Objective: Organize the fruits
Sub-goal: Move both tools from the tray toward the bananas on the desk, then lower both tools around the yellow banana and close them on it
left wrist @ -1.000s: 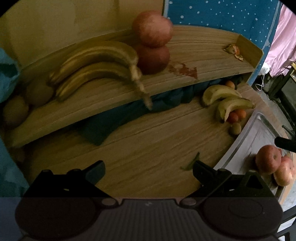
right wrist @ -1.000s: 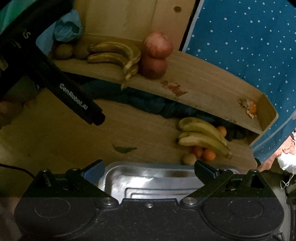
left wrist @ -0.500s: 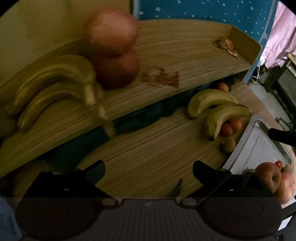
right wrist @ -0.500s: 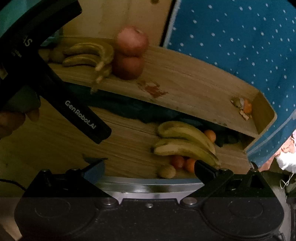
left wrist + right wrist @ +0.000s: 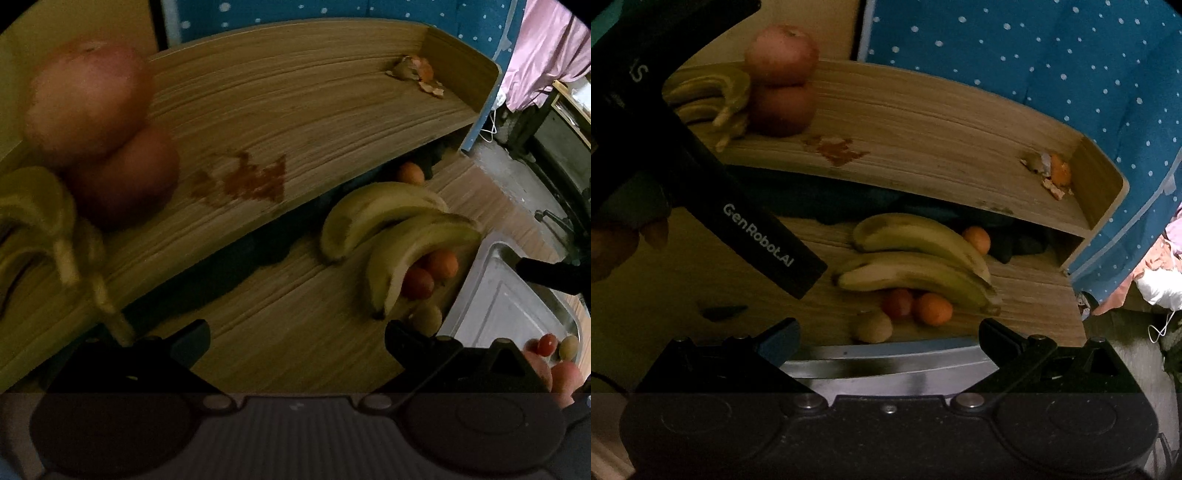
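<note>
While both grippers hang over the wooden table (image 5: 1027, 295) with their jaws spread wide and nothing between them, the fruit lies in several groups. The left gripper (image 5: 297, 334) points at the bare wood in front of the raised wooden shelf (image 5: 332, 110), and the right gripper (image 5: 888, 332) sits just above the near rim of the metal tray (image 5: 886, 365). On the table, two yellow bananas (image 5: 916, 258) lie side by side, close to the tray's edge. A red fruit (image 5: 897, 302) and an orange one (image 5: 932, 308) are tucked against the lower banana, a brownish kiwi-like fruit (image 5: 873, 326) lies just beside the tray rim, and another small orange (image 5: 977, 240) rests behind the bananas near the dark cloth (image 5: 1015, 243) under the shelf. On the shelf, two red apples (image 5: 781, 81) are stacked one on the other, touching a second bunch of bananas (image 5: 709, 92) to their left; scraps of orange peel (image 5: 1052, 171) lie at the shelf's far right end. In the left wrist view the tray holds a few fruits at its near corner, including a small red one (image 5: 546, 343) and a pale one (image 5: 569, 347). A blue polka-dot cloth (image 5: 1034, 55) hangs behind the shelf.
</note>
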The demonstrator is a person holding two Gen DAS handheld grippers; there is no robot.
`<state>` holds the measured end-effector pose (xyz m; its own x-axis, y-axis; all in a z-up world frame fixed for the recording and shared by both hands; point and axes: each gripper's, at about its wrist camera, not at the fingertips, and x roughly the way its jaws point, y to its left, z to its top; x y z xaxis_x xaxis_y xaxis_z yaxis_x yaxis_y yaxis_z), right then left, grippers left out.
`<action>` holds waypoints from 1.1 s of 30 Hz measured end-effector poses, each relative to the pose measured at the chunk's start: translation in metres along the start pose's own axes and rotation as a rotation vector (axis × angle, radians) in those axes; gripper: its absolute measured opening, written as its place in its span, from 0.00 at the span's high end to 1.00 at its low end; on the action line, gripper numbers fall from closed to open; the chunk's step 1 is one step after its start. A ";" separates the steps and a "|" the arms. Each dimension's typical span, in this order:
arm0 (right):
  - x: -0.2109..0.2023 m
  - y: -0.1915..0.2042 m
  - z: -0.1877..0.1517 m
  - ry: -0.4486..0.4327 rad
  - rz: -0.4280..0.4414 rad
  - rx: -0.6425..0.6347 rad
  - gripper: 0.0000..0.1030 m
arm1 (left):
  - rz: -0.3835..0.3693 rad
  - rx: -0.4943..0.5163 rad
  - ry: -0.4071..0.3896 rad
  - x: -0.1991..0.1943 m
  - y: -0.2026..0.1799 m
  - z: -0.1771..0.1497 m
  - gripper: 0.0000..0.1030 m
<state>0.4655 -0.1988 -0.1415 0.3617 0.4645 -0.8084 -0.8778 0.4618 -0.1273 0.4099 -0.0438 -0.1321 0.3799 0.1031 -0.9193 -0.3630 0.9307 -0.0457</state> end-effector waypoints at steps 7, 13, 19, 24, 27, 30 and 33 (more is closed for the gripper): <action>0.008 -0.010 -0.001 0.004 -0.003 0.009 0.01 | -0.008 0.020 -0.009 0.005 -0.010 0.009 0.00; 0.013 -0.017 -0.004 0.018 -0.001 0.016 0.01 | -0.021 0.029 -0.013 0.009 -0.018 0.016 0.00; 0.019 -0.023 -0.006 0.023 0.004 0.025 0.01 | -0.040 0.038 -0.022 0.014 -0.028 0.024 0.00; 0.024 -0.026 -0.008 0.026 0.008 0.032 0.01 | -0.059 0.050 -0.032 0.015 -0.036 0.029 0.00; 0.026 -0.029 -0.009 0.028 0.014 0.038 0.01 | -0.067 0.059 -0.031 0.017 -0.039 0.031 0.00; 0.029 -0.031 -0.010 0.029 0.023 0.045 0.01 | -0.071 0.066 -0.027 0.019 -0.040 0.033 0.00; 0.031 -0.032 -0.010 0.030 0.040 0.047 0.01 | -0.078 0.069 -0.021 0.022 -0.041 0.035 0.00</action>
<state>0.5014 -0.2068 -0.1685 0.3166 0.4605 -0.8293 -0.8754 0.4784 -0.0685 0.4627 -0.0672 -0.1370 0.4224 0.0358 -0.9057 -0.2727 0.9579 -0.0893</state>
